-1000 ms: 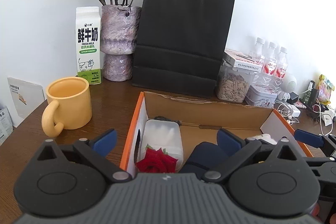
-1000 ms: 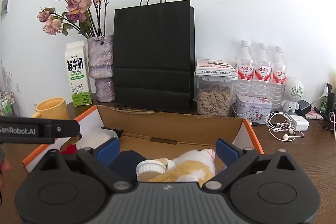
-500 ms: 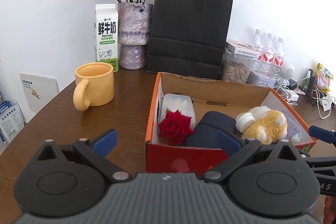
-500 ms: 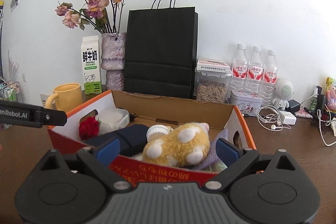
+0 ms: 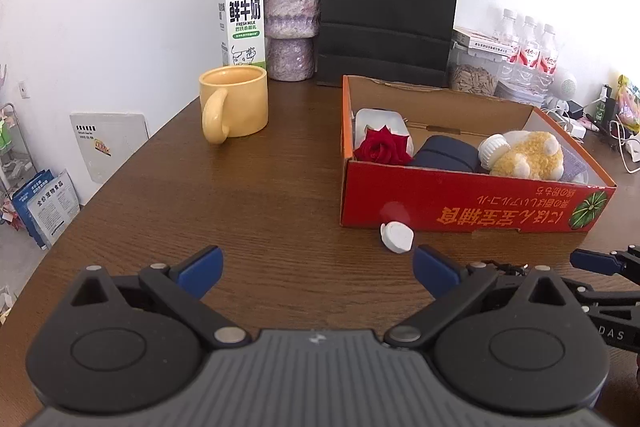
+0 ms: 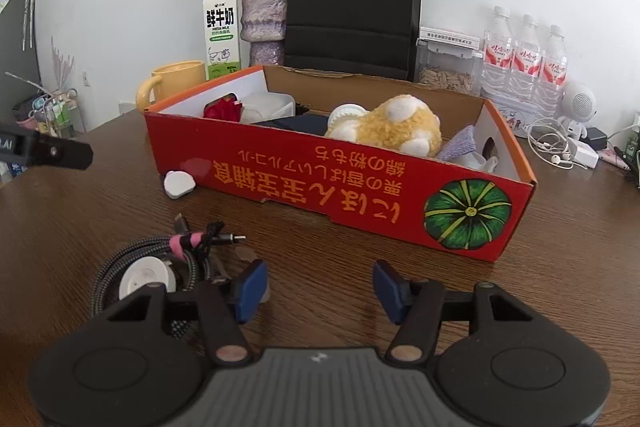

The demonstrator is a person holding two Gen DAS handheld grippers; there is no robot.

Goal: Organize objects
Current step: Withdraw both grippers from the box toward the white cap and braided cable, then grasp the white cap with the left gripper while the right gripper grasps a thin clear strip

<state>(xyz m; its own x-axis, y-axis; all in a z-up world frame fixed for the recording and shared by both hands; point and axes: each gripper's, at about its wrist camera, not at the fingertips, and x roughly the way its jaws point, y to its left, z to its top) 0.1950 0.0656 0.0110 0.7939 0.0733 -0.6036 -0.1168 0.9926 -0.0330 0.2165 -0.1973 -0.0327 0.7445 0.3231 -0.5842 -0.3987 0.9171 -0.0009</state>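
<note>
A milk carton (image 5: 242,21) stands beside the vase (image 5: 291,23) (dried roses) and black bag (image 5: 390,7).

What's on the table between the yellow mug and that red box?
Nothing: bare brown tabletop between the yellow mug and the red box, clearest in the left wrist view.

Three clear plastic water bottles (image 6: 524,57), one yellow ceramic mug (image 5: 234,103), one red cardboard box (image 6: 360,183), one white-and-green milk carton (image 5: 242,21).

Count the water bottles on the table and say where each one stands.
3. The left bottle, middle bottle and right bottle stand side by side against the wall, behind the red box, beside the seed container. More may be hidden.
</note>
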